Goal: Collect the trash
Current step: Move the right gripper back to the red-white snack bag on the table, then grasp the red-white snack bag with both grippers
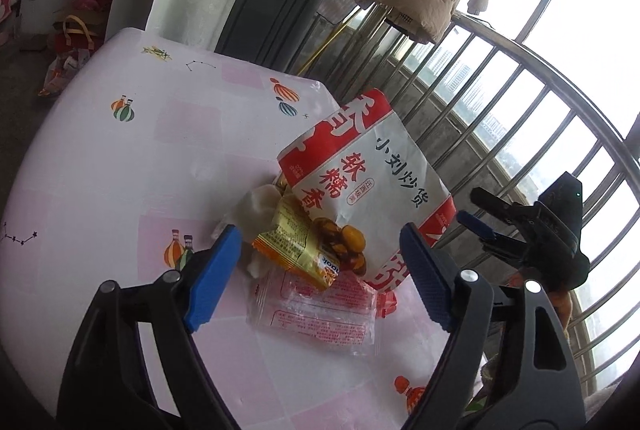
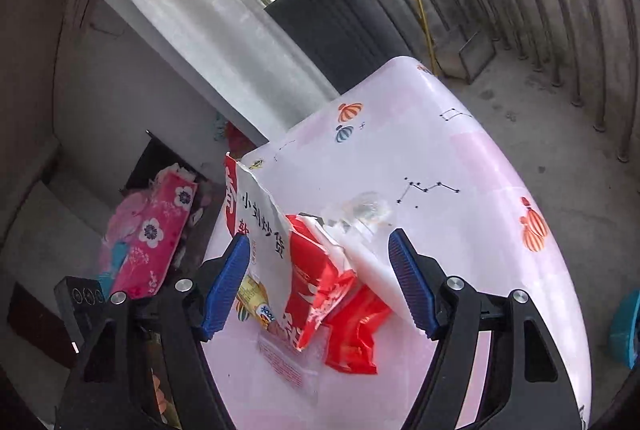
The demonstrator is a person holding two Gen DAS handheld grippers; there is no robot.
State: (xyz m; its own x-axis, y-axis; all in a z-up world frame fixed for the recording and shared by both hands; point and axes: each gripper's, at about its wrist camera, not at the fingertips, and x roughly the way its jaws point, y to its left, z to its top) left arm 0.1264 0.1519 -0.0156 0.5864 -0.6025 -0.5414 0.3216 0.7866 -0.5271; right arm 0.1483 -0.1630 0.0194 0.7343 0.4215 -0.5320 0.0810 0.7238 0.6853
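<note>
The trash lies heaped in one pile near the edge of the pink-and-white patterned tabletop (image 1: 120,157); gathered so, it can likely be taken in few grabs. Uppermost is the large white-and-red paper snack bag (image 1: 360,173), propped at a tilt over the rest, its torn mouth facing the right wrist view; beneath it sit the crinkled gold foil wrapper (image 1: 296,250), the clear printed plastic wrapper (image 1: 316,314) lying flat, the crumpled white tissue (image 1: 260,209) and the red foil packet (image 2: 356,334). The left tool (image 1: 320,270) hangs over the pile with its blue pads spread wide to either side, touching nothing; this appears a lining-up for a grab. The right tool (image 2: 320,282) is likewise spread and empty, above the pile from the opposite side; seen from the left wrist it stands off beyond the tabletop's edge.
</note>
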